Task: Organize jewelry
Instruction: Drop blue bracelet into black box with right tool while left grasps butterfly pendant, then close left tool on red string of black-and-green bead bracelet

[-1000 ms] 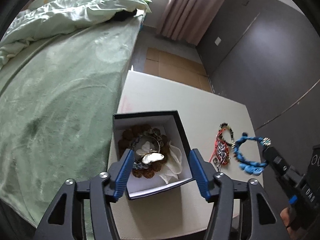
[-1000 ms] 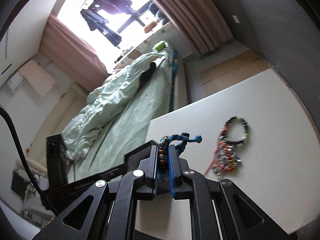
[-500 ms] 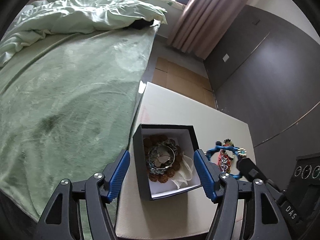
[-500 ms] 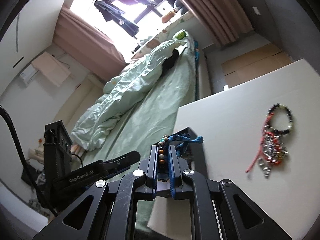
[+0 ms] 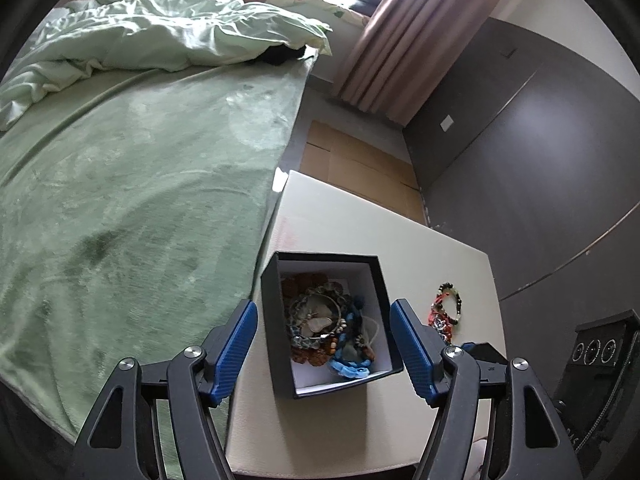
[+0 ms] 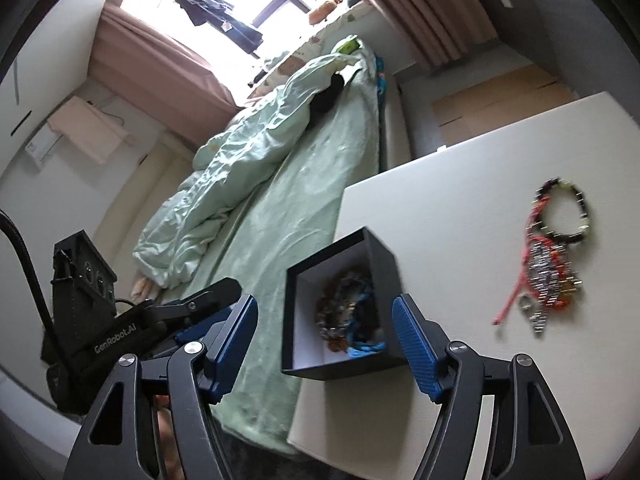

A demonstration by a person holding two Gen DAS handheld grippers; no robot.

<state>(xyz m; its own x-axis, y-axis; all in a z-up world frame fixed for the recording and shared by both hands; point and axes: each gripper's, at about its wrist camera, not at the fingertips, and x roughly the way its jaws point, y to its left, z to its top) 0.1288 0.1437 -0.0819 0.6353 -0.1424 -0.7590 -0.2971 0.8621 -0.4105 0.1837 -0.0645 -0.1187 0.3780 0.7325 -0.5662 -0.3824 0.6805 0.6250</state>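
Blue bracelet (image 5: pixel 347 354) now dropped in the black box (image 5: pixel 276 340); right gripper (image 6: pixel 323 346) released, jaws apart (left gripper (image 5: pixel 322 350) too). Red beaded pieces (image 6: pixel 548 264) remain on table (image 6: pixel 460 200).
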